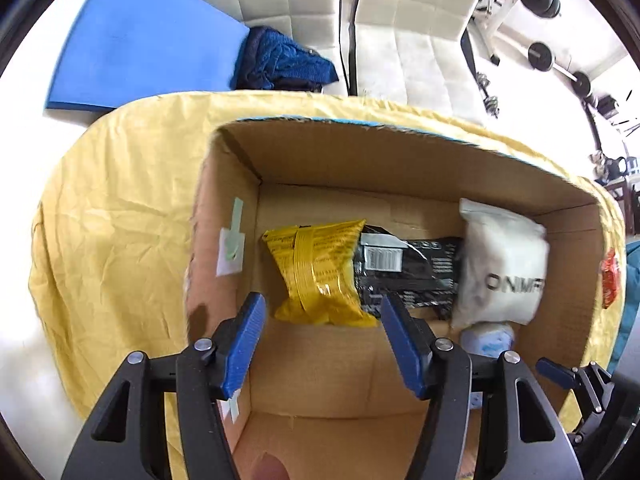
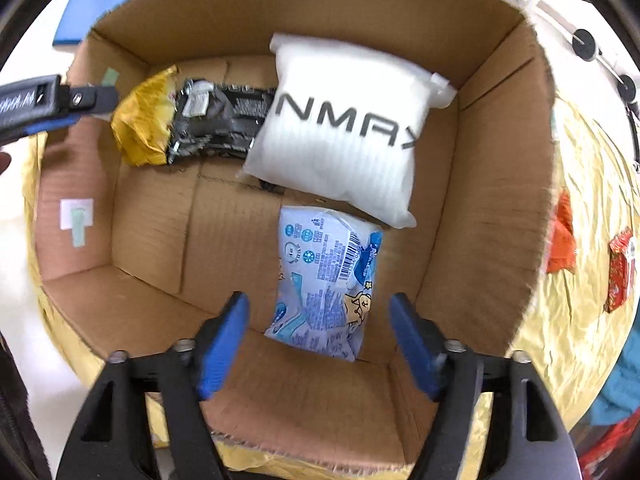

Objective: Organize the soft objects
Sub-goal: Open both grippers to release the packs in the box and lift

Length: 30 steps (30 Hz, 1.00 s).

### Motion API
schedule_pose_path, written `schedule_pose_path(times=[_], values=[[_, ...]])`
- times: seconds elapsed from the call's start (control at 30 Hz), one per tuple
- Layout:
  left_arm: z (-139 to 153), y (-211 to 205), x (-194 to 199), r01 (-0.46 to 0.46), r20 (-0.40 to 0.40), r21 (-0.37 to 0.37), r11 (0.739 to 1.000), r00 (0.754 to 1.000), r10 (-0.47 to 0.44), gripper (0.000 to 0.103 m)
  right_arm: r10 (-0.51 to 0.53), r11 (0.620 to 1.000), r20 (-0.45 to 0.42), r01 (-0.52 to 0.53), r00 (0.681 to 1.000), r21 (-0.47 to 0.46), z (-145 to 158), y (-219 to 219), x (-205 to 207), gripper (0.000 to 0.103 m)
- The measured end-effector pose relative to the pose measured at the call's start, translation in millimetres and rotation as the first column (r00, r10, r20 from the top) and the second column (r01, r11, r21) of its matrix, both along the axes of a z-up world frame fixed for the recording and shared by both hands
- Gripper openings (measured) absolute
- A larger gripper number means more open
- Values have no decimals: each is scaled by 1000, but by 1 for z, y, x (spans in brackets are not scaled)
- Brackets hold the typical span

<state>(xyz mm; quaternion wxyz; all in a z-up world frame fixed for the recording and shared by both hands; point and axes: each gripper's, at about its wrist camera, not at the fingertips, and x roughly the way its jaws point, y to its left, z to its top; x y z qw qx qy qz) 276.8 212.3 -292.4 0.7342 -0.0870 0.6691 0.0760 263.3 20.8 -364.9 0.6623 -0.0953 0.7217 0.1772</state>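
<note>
An open cardboard box point(image 1: 320, 152) point(image 2: 492, 184) holds a yellow packet point(image 1: 320, 276) point(image 2: 140, 128), a black packet point(image 1: 416, 272) point(image 2: 224, 120), a white pouch point(image 1: 500, 264) point(image 2: 344, 132) and a light blue tissue pack point(image 2: 324, 284) point(image 1: 488, 338). My left gripper point(image 1: 320, 344) is open and empty above the yellow packet; it also shows in the right wrist view point(image 2: 72, 100). My right gripper point(image 2: 320, 344) is open and empty over the tissue pack; one of its fingertips point(image 1: 554, 372) shows in the left wrist view.
The box sits on a yellow cloth point(image 1: 120, 208) point(image 2: 580, 280). Red and orange packets point(image 2: 620, 272) point(image 1: 610, 280) lie on the cloth to the right. A blue mat point(image 1: 132, 44), blue knit fabric point(image 1: 284, 60) and white chairs point(image 1: 412, 40) are beyond.
</note>
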Motion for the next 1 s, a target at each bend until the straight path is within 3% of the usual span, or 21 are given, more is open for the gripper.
schedule_pose_path(times=[0.03,0.3,0.4,0.53,0.9,1.0], values=[[5,0,-2,-2,14,-3,1000,1000,2,70,-6,1000,8,6,1000,8,4,6,4,79],[45,-4,-36,-17,102,-61,998,995,23,97,-74,997,75,71,994,40,50,2,-13,85],[50,-5,-47,-26,122,-84,996,992,37,97,-95,995,104,91,990,41,57,6,-25,85],[62,-8,-63,-53,165,-74,996,984,65,99,-114,993,131,108,985,50,72,1,-32,103],[90,-33,-108,-60,259,44,997,965,47,100,-190,981,246,174,950,85,116,-16,-65,103],[99,-40,-119,-47,283,39,998,958,34,100,-211,976,272,190,939,102,132,-27,-76,103]])
